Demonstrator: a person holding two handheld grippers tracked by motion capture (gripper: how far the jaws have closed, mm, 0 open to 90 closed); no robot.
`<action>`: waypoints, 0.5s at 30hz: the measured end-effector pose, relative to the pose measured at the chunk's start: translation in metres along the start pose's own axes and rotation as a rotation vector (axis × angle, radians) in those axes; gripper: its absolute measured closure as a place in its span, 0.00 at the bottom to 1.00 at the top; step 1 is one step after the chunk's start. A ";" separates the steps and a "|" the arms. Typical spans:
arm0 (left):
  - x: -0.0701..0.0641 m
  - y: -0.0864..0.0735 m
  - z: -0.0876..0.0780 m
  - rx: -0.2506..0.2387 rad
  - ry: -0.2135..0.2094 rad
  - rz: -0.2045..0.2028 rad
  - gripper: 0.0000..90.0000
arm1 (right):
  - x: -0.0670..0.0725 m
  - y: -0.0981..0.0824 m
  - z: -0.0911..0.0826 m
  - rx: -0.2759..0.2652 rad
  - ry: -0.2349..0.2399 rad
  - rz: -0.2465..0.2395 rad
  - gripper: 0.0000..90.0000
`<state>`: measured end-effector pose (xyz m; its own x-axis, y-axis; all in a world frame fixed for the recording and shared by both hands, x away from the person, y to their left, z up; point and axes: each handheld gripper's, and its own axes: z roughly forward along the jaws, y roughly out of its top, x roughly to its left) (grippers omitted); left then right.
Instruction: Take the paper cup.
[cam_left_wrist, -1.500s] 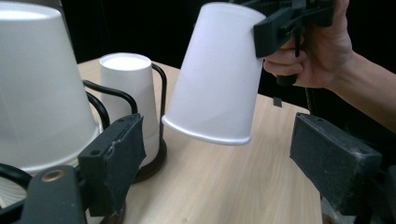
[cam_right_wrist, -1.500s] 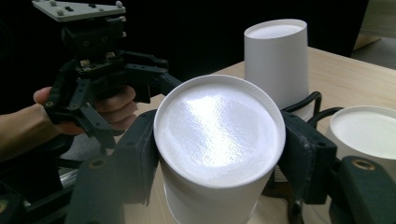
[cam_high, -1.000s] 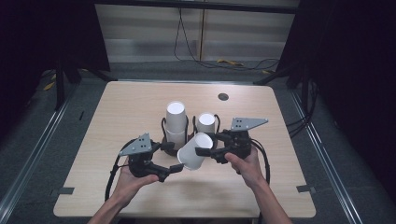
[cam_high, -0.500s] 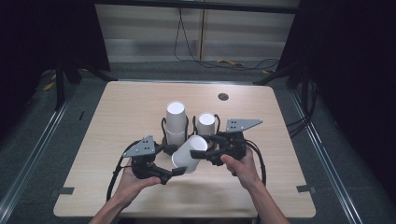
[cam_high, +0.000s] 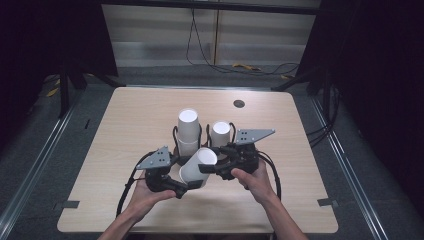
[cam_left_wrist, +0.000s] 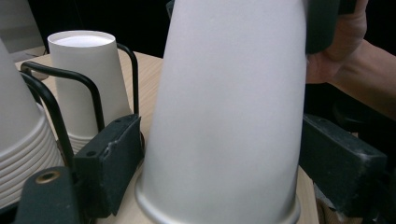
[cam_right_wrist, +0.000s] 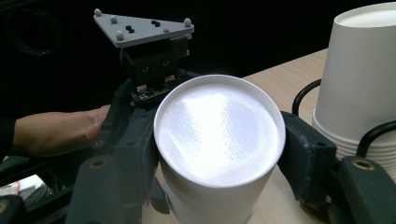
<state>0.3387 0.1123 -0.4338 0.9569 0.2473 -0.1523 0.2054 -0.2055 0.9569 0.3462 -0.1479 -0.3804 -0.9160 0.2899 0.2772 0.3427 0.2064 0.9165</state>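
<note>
I see no print or label on the white paper cup (cam_high: 198, 167); it is plain all over. It hangs tilted above the near middle of the table (cam_high: 125, 125), its closed base towards my right gripper (cam_high: 210, 167). That gripper's jaws press on the cup near the base from both sides, as its own view shows (cam_right_wrist: 219, 140). My left gripper (cam_high: 187, 186) has its jaws on either side of the cup's rim end; I cannot tell whether they press. Just behind stand two stacks of cups (cam_high: 189, 131) in a black wire holder (cam_high: 176, 135). The near table edge lies close under my hands; left and right the tabletop is bare.
</note>
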 end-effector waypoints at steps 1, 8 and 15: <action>0.000 -0.001 0.001 -0.003 -0.005 0.005 0.19 | 0.000 0.000 0.000 0.000 0.003 0.000 0.40; 0.000 -0.002 0.002 -0.006 0.000 0.013 0.20 | 0.001 0.000 0.001 0.002 0.007 -0.006 0.40; -0.001 -0.003 0.002 -0.019 -0.002 0.036 0.28 | 0.000 0.000 0.001 0.001 0.005 -0.010 0.40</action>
<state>0.3379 0.1113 -0.4368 0.9640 0.2383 -0.1178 0.1667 -0.1968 0.9662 0.3467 -0.1471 -0.3811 -0.9204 0.2828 0.2700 0.3340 0.2097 0.9190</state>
